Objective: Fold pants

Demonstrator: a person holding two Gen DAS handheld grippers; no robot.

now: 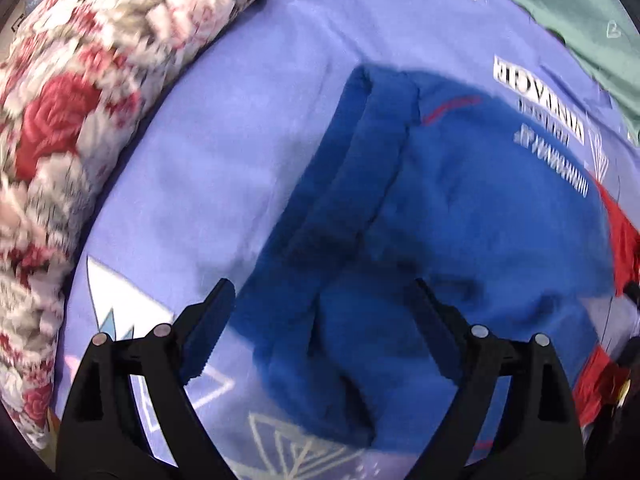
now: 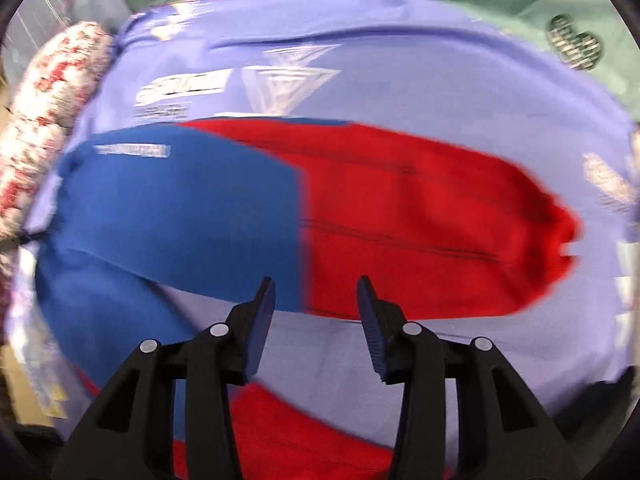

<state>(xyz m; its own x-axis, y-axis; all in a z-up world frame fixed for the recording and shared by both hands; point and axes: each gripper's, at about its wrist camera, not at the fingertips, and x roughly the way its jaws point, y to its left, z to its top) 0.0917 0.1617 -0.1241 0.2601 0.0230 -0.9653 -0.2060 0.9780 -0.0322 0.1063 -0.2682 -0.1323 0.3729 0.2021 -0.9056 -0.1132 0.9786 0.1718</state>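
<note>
Left gripper (image 1: 320, 300) open over pants (image 1: 420, 220)

Bare sheet (image 2: 328, 352) before right gripper (image 2: 316, 300); floral roll (image 1: 60, 128) blocks left side

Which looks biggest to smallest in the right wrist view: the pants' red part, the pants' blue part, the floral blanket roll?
1-2. Red part and blue part of the pants: about alike, not ranked.
3. Floral blanket roll: smallest, partly cut off at the edge.
</note>
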